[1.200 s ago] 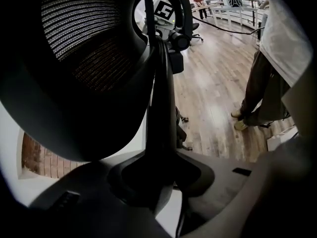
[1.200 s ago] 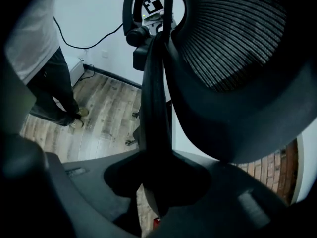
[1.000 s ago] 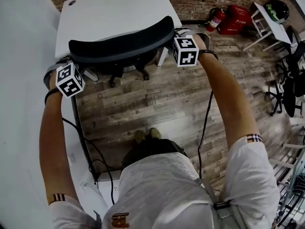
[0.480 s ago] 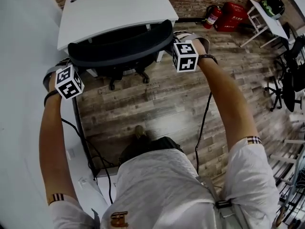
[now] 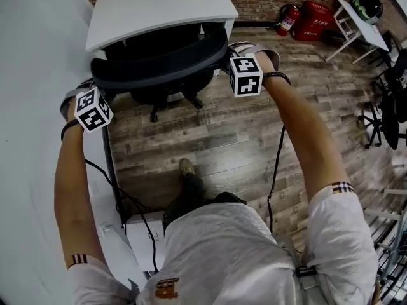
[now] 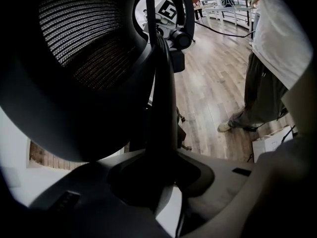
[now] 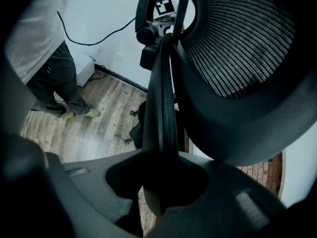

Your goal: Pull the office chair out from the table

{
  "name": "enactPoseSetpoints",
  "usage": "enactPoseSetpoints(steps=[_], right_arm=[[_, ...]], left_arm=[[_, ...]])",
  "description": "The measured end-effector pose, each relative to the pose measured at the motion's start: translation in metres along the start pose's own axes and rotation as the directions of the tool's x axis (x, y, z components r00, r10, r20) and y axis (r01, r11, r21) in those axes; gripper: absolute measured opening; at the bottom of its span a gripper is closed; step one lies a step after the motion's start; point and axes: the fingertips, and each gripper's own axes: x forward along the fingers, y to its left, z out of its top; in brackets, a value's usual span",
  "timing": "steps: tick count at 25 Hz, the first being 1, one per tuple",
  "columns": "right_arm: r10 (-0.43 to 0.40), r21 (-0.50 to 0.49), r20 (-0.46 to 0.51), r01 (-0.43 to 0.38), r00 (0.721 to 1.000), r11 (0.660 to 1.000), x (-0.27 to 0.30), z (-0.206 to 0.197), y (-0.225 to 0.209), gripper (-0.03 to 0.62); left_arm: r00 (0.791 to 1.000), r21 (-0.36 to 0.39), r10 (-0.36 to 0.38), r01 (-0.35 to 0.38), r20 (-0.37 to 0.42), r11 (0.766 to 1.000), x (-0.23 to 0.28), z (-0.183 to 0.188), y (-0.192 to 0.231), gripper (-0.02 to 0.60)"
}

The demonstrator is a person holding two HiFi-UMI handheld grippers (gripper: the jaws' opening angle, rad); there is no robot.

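both grippers have drawn the office chair (image 5: 159, 65) back from the worktop (image 5: 159, 5), its seat still partly beneath. left gripper (image 6: 158, 182) and right gripper (image 7: 161, 182) each clamp the backrest rim (image 7: 163, 98), likely so the pull stays even.

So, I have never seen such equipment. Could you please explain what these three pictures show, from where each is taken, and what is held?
No robot here: a person holds a two-jaw hand-held gripper in each hand. The head view comes from a camera on the person's head, looking down at both arms, the wooden floor and a white table. The other two come from cameras riding on each one, looking along its jaws. The left hand-held gripper and the right hand-held gripper are each closed on the backrest rim of the black office chair, one at each side. Its seat sits partly under the table. The marker cubes belong to them.
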Motion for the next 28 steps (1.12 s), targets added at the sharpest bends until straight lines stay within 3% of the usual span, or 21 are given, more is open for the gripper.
enactPoseSetpoints(steps=[28], right_arm=[[-0.004, 0.025, -0.034, 0.005, 0.999, 1.0, -0.119, 0.028, 0.167, 0.084]], left_arm=[[0.999, 0.026, -0.021, 0.02, 0.03, 0.999, -0.101, 0.039, -0.169, 0.106]])
